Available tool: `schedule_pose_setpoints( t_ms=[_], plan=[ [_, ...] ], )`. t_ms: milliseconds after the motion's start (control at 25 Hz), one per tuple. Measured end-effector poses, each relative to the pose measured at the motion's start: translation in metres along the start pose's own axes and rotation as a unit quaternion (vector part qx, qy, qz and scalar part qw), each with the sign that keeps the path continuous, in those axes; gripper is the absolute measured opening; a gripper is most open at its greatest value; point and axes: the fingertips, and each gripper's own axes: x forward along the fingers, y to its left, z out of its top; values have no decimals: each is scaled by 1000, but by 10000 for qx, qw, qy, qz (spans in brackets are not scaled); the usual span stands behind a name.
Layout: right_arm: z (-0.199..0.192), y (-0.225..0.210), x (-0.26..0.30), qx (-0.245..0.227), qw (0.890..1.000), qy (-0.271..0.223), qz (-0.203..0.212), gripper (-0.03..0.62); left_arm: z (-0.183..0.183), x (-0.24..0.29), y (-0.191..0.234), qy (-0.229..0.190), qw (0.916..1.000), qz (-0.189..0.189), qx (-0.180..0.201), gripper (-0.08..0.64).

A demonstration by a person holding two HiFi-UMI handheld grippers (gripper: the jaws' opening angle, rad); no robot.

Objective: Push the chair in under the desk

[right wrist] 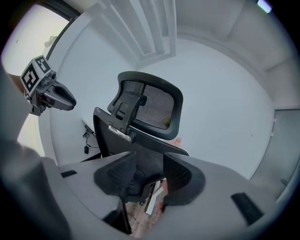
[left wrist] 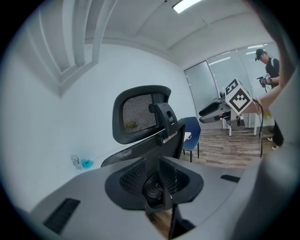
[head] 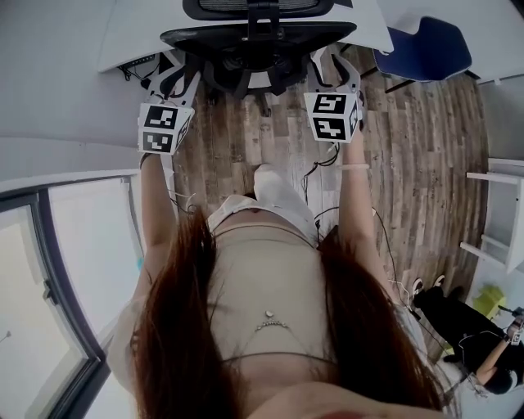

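12 o'clock: black mesh office chair (head: 258, 37), backrest at the white desk (head: 135, 33) edge, base out on the wood floor (head: 409, 139). The left claw (left wrist: 157, 183) pinches the backrest's side; the right claw (right wrist: 149, 178) stands apart around it. Judged: pushing remains.

We get soft, even white light and only faint shadows. High above the chair (left wrist: 140, 117), a ceiling lamp (left wrist: 185, 4) burns out to plain white. Both gripper views bow hard towards their rims and end in black corners. Just below the chair, the left claw (left wrist: 158, 180) and the right claw (right wrist: 149, 180) sit blurred, too near for focus. In the head view the floor (head: 409, 164) beside the chair is sharp.
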Motion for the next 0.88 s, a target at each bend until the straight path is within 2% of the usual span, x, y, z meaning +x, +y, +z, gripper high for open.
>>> schedule_pose_setpoints(
  t_ms=[440,880],
  plan=[
    [1,30,-40,303,9994,-81,138,165,-5,-47,-14,-249,9995,20,-171,61],
    [8,58,-80,175,9997,-137,25,97,-6,-87,-30,-514,9981,-55,-330,43]
  ],
)
